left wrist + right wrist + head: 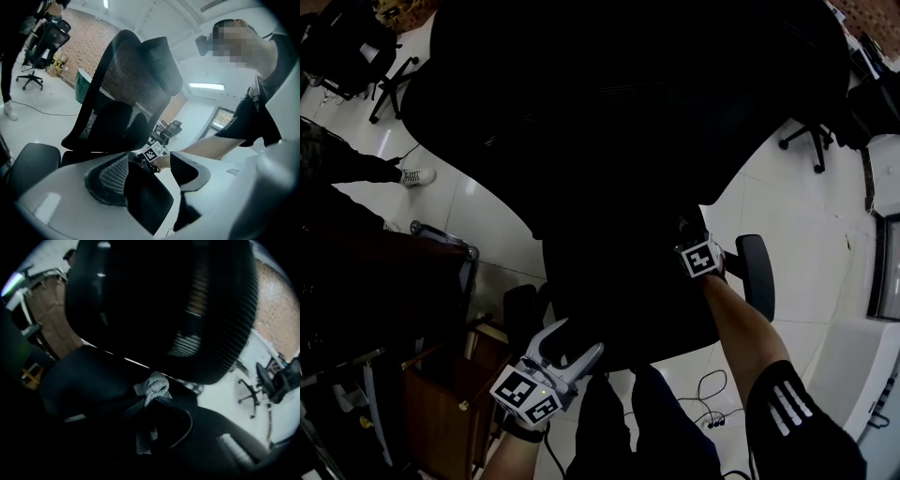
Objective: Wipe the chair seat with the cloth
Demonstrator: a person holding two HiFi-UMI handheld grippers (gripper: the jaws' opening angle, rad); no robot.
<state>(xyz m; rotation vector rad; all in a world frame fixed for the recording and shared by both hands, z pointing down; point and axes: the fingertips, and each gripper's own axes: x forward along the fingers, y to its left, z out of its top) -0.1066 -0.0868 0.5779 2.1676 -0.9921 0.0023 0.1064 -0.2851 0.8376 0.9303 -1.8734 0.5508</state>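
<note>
The left gripper (579, 337) hovers at the front left corner of the chair seat (619, 300), just beside the seat's front edge. Its jaws stand wide apart with nothing between them. In the left gripper view (152, 176) they point across the seat toward the backrest (126, 89).

Left of the seat, close to that corner, stand the left armrest (520, 314) and a wooden cabinet (441, 394), so there is little room on that side.

Farther in, the right gripper (694, 239) is over the right side of the seat, near the right armrest (757, 272). Its jaws are clamped on the pale cloth (155, 385), which bunches up above the fingertips and hangs down over the dark seat (84, 380).

Behind the seat, the backrest (609, 103) rises broad and dark and closes off the far edge.

Right of the seat, beyond the armrest, lies open white floor (787, 206). Another chair's wheeled base (811, 141) stands well apart on it.
</note>
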